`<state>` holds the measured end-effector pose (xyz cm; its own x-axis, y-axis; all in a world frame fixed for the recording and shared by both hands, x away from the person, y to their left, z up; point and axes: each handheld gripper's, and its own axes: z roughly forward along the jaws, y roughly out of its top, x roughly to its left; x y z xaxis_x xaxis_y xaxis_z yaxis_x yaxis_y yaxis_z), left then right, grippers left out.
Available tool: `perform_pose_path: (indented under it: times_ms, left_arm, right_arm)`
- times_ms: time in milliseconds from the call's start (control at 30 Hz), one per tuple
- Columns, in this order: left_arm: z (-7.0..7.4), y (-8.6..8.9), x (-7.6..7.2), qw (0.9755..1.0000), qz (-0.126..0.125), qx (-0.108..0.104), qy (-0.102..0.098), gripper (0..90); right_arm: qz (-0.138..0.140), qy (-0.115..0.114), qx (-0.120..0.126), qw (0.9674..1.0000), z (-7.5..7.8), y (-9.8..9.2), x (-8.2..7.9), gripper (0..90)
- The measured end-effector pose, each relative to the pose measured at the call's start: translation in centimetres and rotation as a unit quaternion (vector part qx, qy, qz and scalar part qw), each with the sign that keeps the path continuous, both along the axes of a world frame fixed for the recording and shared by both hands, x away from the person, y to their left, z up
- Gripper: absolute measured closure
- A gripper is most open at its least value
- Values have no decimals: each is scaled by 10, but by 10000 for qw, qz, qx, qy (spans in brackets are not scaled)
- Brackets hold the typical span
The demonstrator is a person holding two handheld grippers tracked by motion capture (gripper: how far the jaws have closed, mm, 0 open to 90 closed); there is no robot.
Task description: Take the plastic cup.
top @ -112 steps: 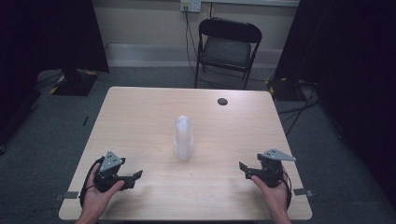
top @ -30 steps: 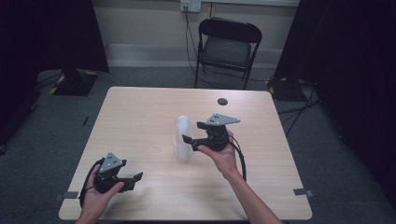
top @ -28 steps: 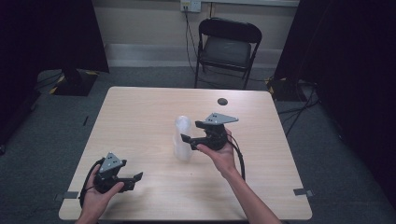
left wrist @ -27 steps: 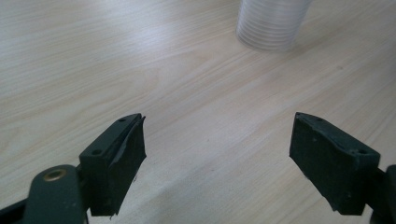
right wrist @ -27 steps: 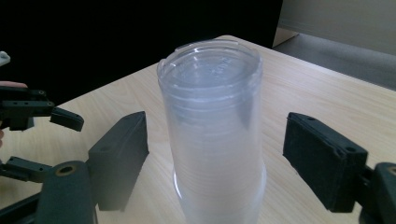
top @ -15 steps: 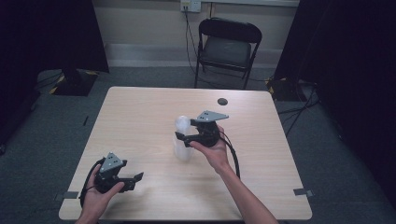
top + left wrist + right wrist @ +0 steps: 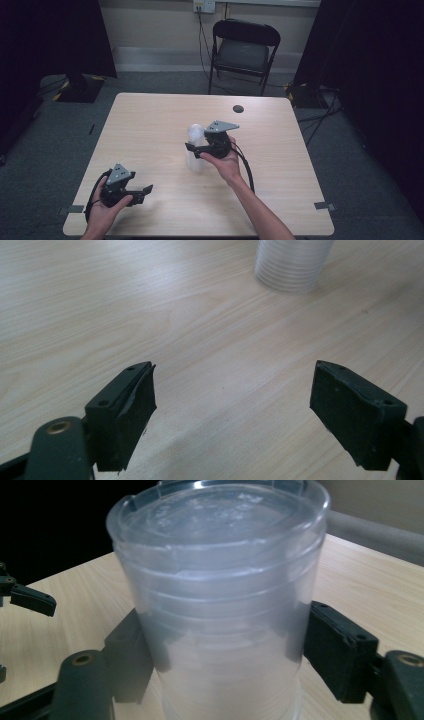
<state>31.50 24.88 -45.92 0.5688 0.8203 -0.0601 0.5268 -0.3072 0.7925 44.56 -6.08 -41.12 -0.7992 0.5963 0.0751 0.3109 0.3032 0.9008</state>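
A stack of clear plastic cups (image 7: 195, 150) stands upside down near the middle of the table (image 7: 150, 120). The right gripper (image 7: 196, 149) has just been closing its jaws around the stack — a pad at each side, touching its wall. The left gripper (image 7: 146, 190) rests near the front left corner, jaws wide and empty.

Dim, soft overhead light – dark corners, mild glare on the table (image 7: 150, 125)
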Motion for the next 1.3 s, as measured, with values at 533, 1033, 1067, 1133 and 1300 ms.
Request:
perform_pose_path:
  times_ms: [533, 1033, 1067, 1133, 1300]
  left_arm:
    - [-1, -1, 1, 10000, 2, -31, 27, 181]
    - [0, 0, 0, 10000, 2, -10, 30, 182]
    - [0, 0, 1, 10000, 2, -9, 29, 182]
    - [0, 0, 1, 10000, 2, -3, 32, 183]
    - [0, 0, 1, 10000, 22, -26, 36, 183]
  right_arm:
    - [-39, -191, -148, 9997, 0, 2, -1, 316]
    - [-51, -232, -39, 9997, 5, 2, 0, 315]
    - [-55, -231, -9, 9997, 7, 2, 0, 316]
    - [-58, -243, 12, 9997, 8, 2, 0, 319]
    - [-57, -255, 56, 9996, 10, 1, 0, 323]
